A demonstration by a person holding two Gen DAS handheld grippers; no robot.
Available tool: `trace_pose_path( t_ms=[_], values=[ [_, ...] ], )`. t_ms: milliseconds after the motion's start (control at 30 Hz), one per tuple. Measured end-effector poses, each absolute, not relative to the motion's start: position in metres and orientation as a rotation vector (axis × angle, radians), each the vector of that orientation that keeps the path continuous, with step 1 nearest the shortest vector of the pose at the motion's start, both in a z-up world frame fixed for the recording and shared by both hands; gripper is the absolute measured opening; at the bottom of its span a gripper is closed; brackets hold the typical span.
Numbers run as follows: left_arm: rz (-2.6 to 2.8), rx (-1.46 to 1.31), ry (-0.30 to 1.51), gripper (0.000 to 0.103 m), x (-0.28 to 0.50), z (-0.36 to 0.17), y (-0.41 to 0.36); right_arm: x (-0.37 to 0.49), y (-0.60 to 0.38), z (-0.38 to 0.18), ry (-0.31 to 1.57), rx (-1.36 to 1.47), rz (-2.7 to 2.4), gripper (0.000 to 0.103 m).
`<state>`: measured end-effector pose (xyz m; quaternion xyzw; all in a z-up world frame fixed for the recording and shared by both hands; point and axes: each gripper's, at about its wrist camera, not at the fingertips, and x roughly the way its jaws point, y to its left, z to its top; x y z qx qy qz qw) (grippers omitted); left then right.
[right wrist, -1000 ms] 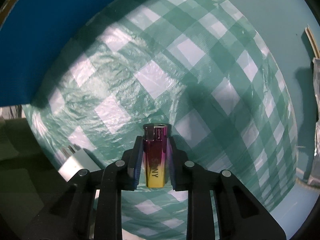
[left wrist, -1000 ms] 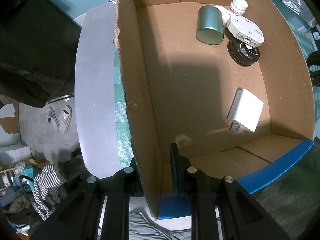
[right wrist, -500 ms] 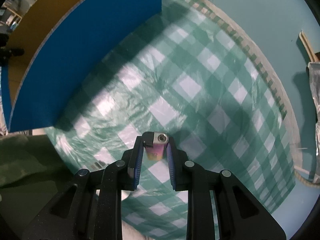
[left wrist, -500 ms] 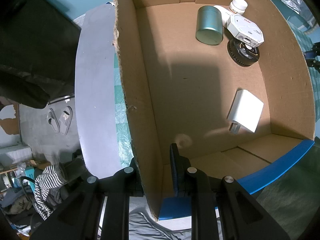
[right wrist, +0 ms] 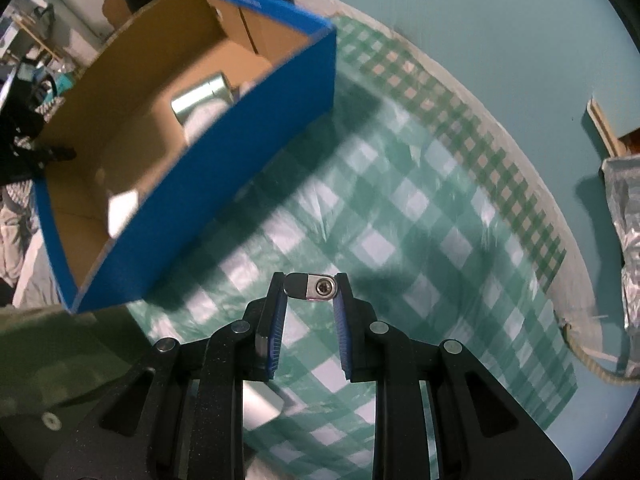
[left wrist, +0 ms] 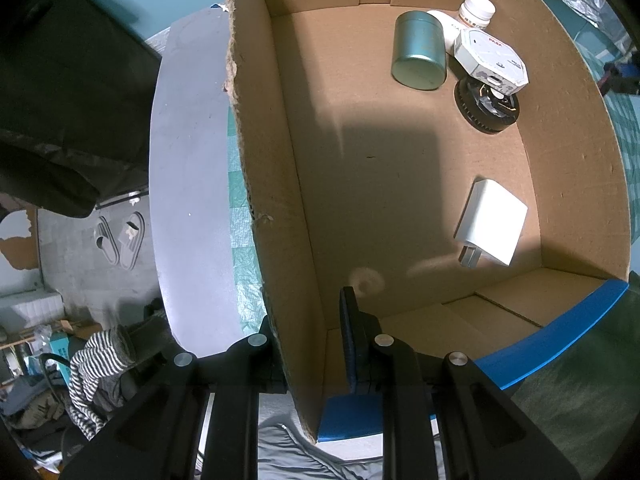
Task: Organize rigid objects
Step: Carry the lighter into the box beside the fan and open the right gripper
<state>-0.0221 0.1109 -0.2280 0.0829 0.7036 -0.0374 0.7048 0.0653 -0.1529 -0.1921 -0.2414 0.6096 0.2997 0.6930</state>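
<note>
While my left claw (left wrist: 316, 340) stays clamped on the torn near wall of the cardboard box (left wrist: 264, 152), one finger inside and one outside, my right claw (right wrist: 310, 300) hangs above the green checked tablecloth (right wrist: 420, 208) with a lighter (right wrist: 311, 287) pinched between its blue pads. From the right wrist I see only the lighter's metal top, end-on, clear of the cloth. The box, blue on the outside, sits to the upper left of the lighter in that view, well apart from it.

Looking down from the left wrist into the box, I see a green metal tin (left wrist: 418, 54) lying on its side near the far wall, a white pill bottle (left wrist: 476, 10) beyond it, a white octagonal box (left wrist: 492, 58) resting partly on a black toothed wheel (left wrist: 486, 106), and a white charger plug (left wrist: 490, 222) alone near the right wall. The box stands on the table (left wrist: 188, 200), whose grey edge shows beside the box's left wall.
</note>
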Motion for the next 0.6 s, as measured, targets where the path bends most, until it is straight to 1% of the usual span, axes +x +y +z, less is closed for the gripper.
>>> trace_pose_path(
  t_ms=[367,600],
  values=[
    [-0.084,0.183,1.564,0.019,-0.022,-0.228,0.111,0.079,-0.095,-0.134,1.241,-0.518,0.771,0.021],
    [-0.084,0.183,1.561,0.019,-0.022,-0.228,0.111,0.072,-0.055,-0.118,1.198,-0.544,0.853,0.021]
  ],
)
